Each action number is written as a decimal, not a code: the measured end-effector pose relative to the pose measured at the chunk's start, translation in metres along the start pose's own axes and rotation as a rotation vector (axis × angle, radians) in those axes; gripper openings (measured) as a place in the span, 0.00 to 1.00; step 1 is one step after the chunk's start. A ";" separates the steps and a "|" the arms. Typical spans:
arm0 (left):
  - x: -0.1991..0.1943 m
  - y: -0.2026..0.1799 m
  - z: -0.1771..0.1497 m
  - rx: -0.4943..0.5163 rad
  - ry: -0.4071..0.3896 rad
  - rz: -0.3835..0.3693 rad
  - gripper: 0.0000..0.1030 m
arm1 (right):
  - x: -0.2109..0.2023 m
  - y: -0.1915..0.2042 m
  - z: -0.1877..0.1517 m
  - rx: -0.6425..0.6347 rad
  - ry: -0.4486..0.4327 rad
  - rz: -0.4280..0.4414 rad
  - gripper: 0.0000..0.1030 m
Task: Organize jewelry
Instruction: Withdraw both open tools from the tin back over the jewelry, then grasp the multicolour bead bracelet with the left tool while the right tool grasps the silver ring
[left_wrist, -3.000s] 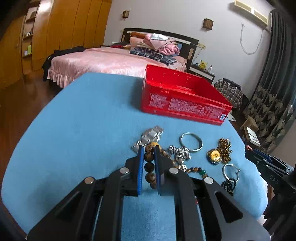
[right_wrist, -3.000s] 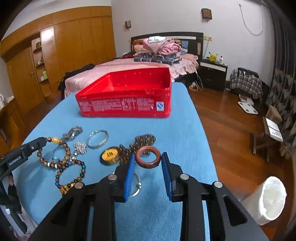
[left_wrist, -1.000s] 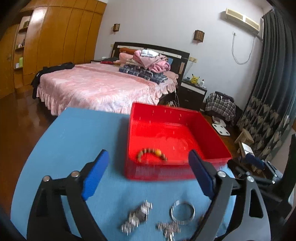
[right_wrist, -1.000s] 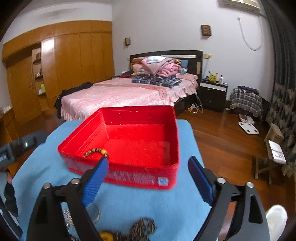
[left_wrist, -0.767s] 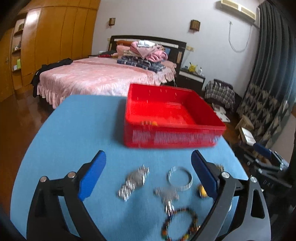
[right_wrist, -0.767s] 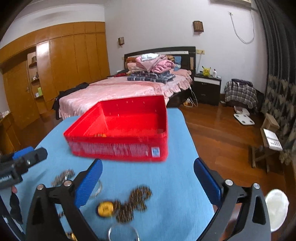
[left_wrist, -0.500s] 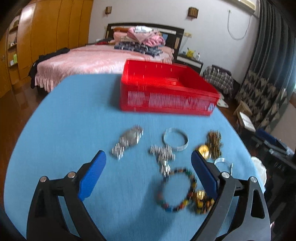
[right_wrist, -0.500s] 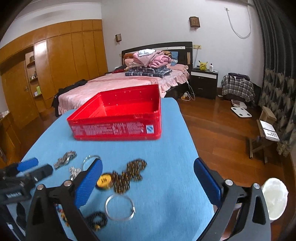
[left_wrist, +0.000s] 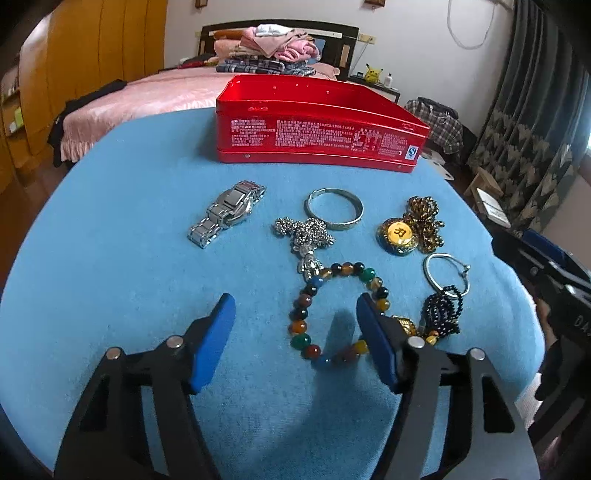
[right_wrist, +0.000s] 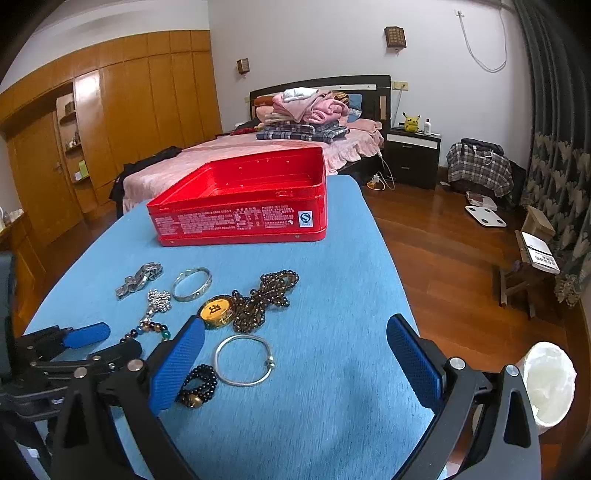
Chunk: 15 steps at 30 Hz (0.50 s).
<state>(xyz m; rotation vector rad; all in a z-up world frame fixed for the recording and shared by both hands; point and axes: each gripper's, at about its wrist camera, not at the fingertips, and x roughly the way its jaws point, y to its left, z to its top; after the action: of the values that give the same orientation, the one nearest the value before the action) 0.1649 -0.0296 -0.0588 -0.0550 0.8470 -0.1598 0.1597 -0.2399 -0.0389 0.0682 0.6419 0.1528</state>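
Note:
A red tin box stands at the far side of the blue table; it also shows in the right wrist view. Loose jewelry lies in front of it: a steel watch, a silver bangle, a silver chain, a gold pendant with brown beads, a thin silver hoop, black beads and a multicolored bead bracelet. My left gripper is open, low over the bead bracelet. My right gripper is open above the hoop, empty.
The table's right edge drops to a wood floor. A white bin stands beside the table. A bed with folded clothes lies behind the table, wardrobes to the left.
Both grippers let their pieces go over the red box and pulled back toward the near side. The left gripper has dropped low over the multicolored bead bracelet.

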 end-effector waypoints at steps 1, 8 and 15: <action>0.001 0.000 0.000 0.005 -0.002 0.007 0.61 | 0.000 0.000 0.000 0.000 -0.002 0.001 0.94; 0.000 -0.001 -0.001 0.022 0.007 0.058 0.49 | -0.003 0.002 -0.001 -0.008 -0.009 0.007 0.94; -0.002 -0.004 -0.002 0.024 -0.010 0.071 0.09 | 0.000 0.011 -0.003 -0.030 0.015 0.031 0.94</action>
<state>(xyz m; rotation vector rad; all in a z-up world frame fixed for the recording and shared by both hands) 0.1615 -0.0328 -0.0583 -0.0032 0.8362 -0.1029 0.1563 -0.2293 -0.0403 0.0487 0.6536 0.1932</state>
